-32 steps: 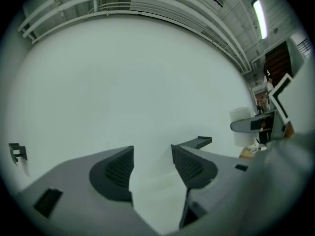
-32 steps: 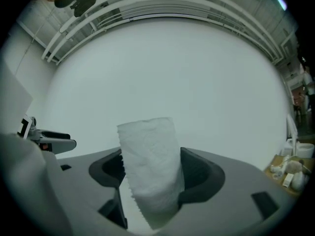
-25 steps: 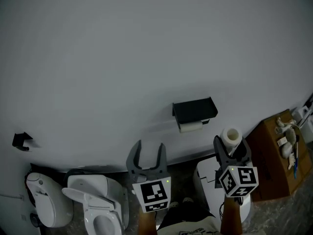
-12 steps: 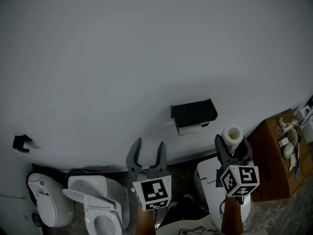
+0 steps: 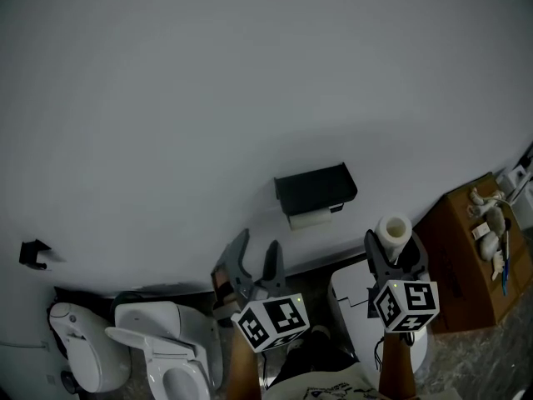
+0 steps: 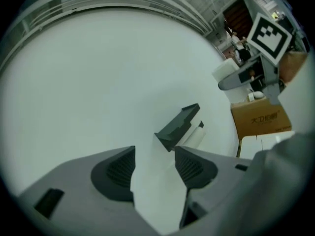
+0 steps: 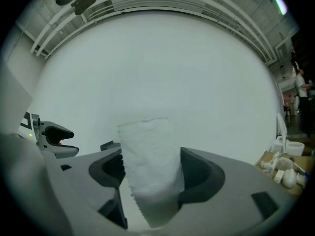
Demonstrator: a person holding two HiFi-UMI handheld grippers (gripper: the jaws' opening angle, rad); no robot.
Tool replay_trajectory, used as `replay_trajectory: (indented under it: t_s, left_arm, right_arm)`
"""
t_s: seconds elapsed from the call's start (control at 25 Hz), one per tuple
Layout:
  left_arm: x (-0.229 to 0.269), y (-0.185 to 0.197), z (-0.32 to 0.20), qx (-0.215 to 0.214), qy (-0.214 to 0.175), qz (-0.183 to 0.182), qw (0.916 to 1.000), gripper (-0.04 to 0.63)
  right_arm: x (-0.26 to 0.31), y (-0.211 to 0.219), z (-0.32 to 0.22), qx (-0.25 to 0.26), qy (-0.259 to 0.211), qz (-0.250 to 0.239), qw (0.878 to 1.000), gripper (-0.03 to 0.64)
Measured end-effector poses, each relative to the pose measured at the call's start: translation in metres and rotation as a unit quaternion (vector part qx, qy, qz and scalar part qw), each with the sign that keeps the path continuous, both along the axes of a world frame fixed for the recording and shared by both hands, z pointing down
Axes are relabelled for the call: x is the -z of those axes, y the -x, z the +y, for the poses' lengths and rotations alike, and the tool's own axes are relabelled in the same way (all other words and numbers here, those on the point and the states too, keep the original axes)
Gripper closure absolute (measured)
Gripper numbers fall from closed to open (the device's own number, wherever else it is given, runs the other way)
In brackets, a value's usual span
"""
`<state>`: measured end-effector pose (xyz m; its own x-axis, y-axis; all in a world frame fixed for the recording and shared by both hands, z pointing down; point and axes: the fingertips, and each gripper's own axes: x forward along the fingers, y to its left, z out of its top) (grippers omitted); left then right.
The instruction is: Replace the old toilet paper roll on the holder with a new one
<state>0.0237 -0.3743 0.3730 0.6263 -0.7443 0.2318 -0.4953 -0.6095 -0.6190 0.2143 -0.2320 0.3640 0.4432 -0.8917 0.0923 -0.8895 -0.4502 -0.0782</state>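
Note:
A black holder point(image 5: 315, 187) is fixed to the white wall, with the thin old roll point(image 5: 310, 218) on the bar under its lid. The left gripper view shows the same holder point(image 6: 178, 125) and old roll point(image 6: 195, 135) ahead of the jaws. My left gripper point(image 5: 255, 261) is open and empty, below and left of the holder, tilted to the right. My right gripper point(image 5: 393, 252) is shut on a new white toilet paper roll point(image 5: 394, 232), which stands upright between its jaws. In the right gripper view the new roll point(image 7: 150, 166) fills the gap.
A white toilet point(image 5: 162, 350) and a white bin point(image 5: 82, 355) stand at the lower left. Right of the toilet is a white cabinet point(image 5: 354, 294). A brown cardboard box point(image 5: 466, 257) with small items on top sits at the right. A black hook point(image 5: 33, 254) is on the wall.
My left gripper has moved slightly right and turned, its jaws now leaning towards the holder. The right gripper with the new roll has hardly moved.

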Motion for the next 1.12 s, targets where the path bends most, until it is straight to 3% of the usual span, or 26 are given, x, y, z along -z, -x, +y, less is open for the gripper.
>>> replay_trajectory:
  t_s: [0.16,0.36,1.12]
  left_arm:
    - [-0.012,-0.013,0.003,-0.003,-0.043,-0.079,0.9960,0.350]
    - [-0.032,-0.026,0.002,0.003,-0.119,-0.206,0.9714,0.350]
    - [-0.091,-0.103,0.010,-0.063,-0.147,-0.282,0.9460,0.350]
  right_arm:
    - [-0.008,-0.007,0.005,-0.005,0.010,0.000,1.000,0.287]
    - [-0.015,-0.014,0.011,-0.012,0.013,-0.006,1.000,0.287]
    - [-0.026,-0.055,0.039,-0.052,0.016,-0.017,0.998,0.287]
